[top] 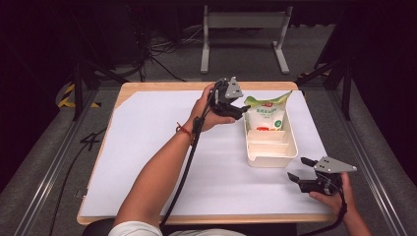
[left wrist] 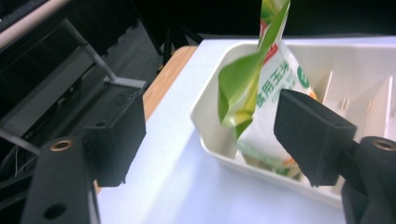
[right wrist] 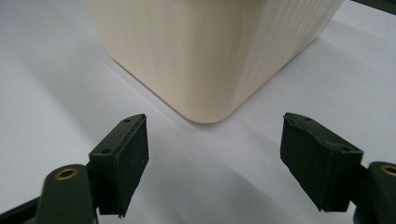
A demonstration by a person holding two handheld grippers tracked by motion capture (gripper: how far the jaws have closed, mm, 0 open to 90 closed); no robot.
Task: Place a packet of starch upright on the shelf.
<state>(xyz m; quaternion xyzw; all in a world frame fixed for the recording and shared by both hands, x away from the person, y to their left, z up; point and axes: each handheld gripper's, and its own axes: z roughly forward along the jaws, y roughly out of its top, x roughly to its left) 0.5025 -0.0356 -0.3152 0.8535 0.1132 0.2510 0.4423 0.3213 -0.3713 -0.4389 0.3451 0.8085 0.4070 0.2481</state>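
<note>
A cream tray (top: 293, 147) with divided compartments sits right of centre on the white-covered table (top: 147, 162). A green and white bag (top: 265, 114) stands upright in its far compartment, its top sticking out above the rim. My left gripper (top: 242, 111) is open at the bag's left side. In the left gripper view the bag's green top corner (left wrist: 243, 88) hangs between the wide-apart jaws of that gripper (left wrist: 212, 135), over the tray rim (left wrist: 205, 116). My right gripper (top: 298, 168) is open and holds nothing, just off the tray's near right corner (right wrist: 205, 60).
The tray's two nearer compartments (top: 268, 147) hold nothing. Bare white sheet spreads left of the tray. The wooden table edge (top: 196, 219) runs along the front. A grey metal stand (top: 243, 29) and cables (top: 162, 49) lie on the floor behind the table.
</note>
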